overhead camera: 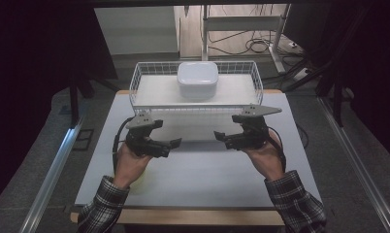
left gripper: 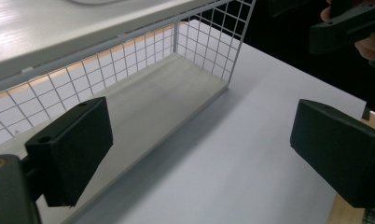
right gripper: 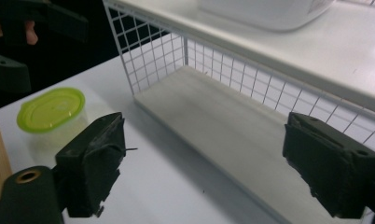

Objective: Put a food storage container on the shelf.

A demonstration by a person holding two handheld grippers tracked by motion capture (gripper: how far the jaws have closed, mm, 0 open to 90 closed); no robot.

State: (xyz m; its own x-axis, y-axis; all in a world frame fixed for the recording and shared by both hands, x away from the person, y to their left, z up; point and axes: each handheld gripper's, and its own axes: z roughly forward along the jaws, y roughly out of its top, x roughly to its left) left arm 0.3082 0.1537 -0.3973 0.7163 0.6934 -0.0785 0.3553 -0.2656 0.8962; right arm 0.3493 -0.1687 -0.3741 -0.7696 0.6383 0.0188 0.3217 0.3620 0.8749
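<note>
- Showing both tools idle over the table (overhead camera: 207,170): the left gripper (overhead camera: 166,133) and the right gripper (overhead camera: 228,127) hover side by side in front of the wire shelf (overhead camera: 195,108), tips turned inward toward each other.
- Left gripper, own view (left gripper: 199,154): jaws spread wide with bare tabletop between them, gripping nothing.
- Right gripper, own view (right gripper: 199,172): jaws likewise wide apart and empty, looking along the shelf's lower level.
- Green-lidded tub (right gripper: 51,109): stands upright on the table, lid on, well apart from the shelf's left end. In the high view it appears only as a pale yellowish patch (overhead camera: 140,180) partly covered by the left wrist, so its exact outline there is uncertain.
- Key relation: the tub lies on the person's side of the left gripper, behind its jaws and not ahead of them. The left hand is clearly the nearer one; the right gripper sits across the table from the tub.
- Judgement: a grasp by the left gripper would call for drawing back and turning the jaws down toward the tub first.
- Axes: the lid looks nearly round, offering no preferred grasp direction; the shelf's long axis runs left to right across the table.
- White lidded box (overhead camera: 198,78): rests on the shelf's upper level, near its middle, beyond both grippers.
</note>
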